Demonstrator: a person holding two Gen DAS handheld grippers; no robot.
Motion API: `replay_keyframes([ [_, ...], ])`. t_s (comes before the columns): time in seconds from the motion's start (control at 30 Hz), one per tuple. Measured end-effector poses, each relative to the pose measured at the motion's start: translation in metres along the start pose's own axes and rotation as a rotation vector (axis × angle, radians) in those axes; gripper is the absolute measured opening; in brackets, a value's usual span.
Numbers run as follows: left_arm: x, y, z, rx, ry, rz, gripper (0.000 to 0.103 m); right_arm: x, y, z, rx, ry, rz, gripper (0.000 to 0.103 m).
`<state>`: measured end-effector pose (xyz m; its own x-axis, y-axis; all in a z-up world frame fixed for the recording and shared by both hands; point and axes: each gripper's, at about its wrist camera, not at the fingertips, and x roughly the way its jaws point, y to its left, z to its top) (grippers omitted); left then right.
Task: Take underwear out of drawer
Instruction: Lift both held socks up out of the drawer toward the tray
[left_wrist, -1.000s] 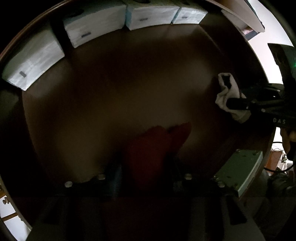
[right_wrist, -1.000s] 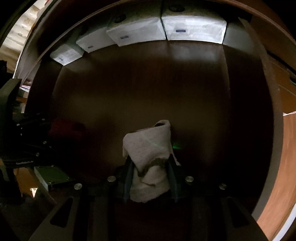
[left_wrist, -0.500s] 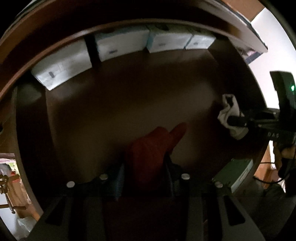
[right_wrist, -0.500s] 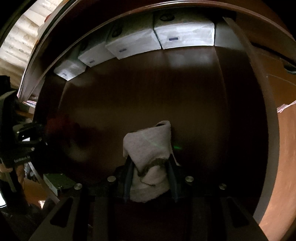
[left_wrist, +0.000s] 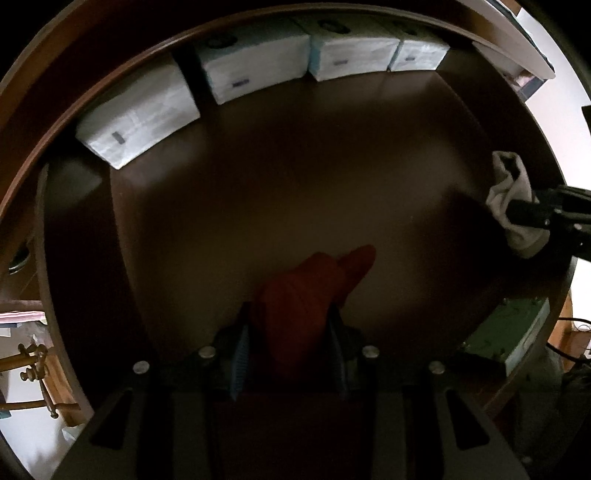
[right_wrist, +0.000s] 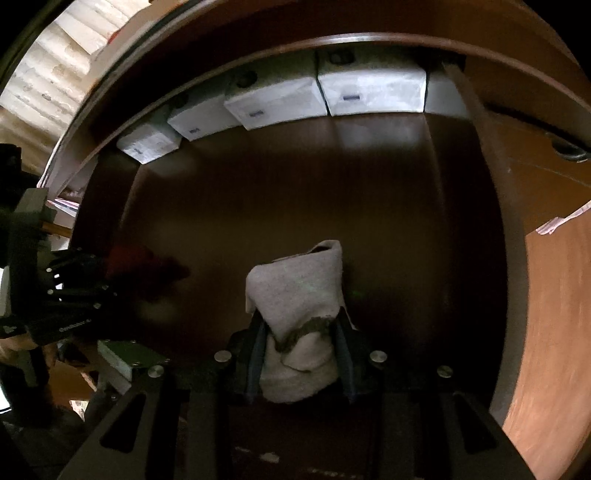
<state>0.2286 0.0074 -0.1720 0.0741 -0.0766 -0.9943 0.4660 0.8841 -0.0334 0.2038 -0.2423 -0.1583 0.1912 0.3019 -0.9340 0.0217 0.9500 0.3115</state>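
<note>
Both pieces of underwear are picked up. The left gripper (left_wrist: 291, 332) is clamped on the red underwear (left_wrist: 306, 291), and the right gripper (right_wrist: 301, 350) is clamped on the white underwear (right_wrist: 299, 295). Both hang above the bare middle of the drawer (left_wrist: 295, 166). White boxes (left_wrist: 255, 70) line its back edge. What is left, I think, is to lift both clear of the drawer.

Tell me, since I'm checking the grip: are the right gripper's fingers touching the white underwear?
Touching. The right wrist view shows the white underwear pinched between both fingers of the right gripper, bulging above them.
</note>
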Motion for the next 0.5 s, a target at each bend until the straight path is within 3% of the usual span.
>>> replay_keyframes([
  [0.5,-0.013,0.007,-0.026,-0.024,-0.026,0.029,0.036,-0.006,0.017,-0.004,-0.001,-0.029,0.004,0.037],
])
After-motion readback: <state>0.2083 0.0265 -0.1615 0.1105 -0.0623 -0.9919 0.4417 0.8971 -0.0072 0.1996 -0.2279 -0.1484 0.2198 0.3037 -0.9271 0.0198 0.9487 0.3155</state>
